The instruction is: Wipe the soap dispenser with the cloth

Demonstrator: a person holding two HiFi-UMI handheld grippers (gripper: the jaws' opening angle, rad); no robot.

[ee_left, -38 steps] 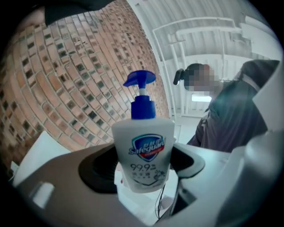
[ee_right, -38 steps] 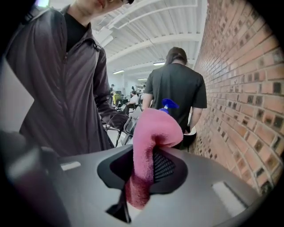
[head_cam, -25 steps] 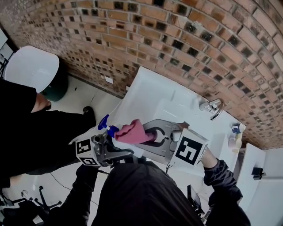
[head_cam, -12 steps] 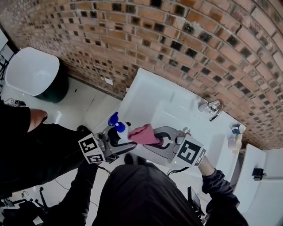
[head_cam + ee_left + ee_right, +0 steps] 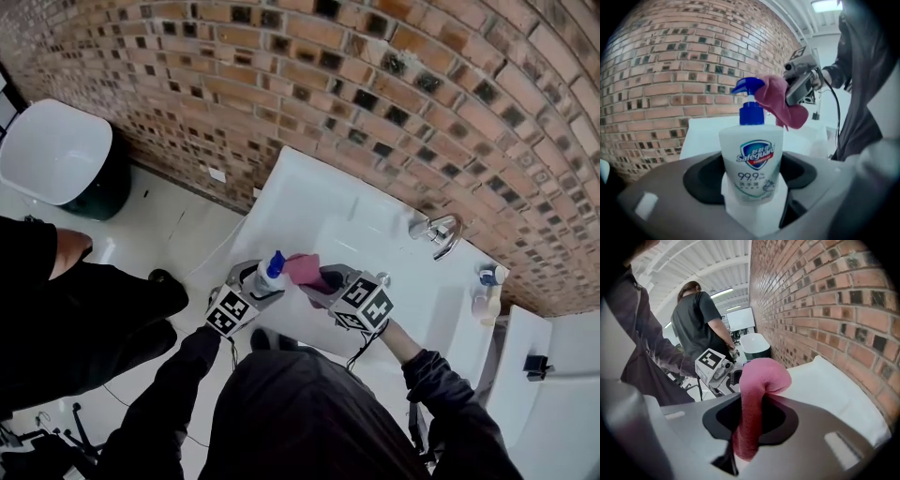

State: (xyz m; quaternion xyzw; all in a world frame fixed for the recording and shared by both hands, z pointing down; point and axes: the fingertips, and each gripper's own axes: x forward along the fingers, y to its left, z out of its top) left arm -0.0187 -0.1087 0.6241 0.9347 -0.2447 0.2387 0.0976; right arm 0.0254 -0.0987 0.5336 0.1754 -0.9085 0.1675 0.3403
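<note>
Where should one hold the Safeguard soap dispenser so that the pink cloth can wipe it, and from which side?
Grip the soap dispenser low on its body, coming from the label side, with the jaws on its two narrow flanks, as the left gripper does. The blue pump and the shoulders then rise clear above the jaws, free for the pink cloth in the right gripper.

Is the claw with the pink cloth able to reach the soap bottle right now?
Probably yes. The right claw holds the cloth right beside the blue pump of the soap bottle, gripped in the left claw, with nothing between them.
</note>
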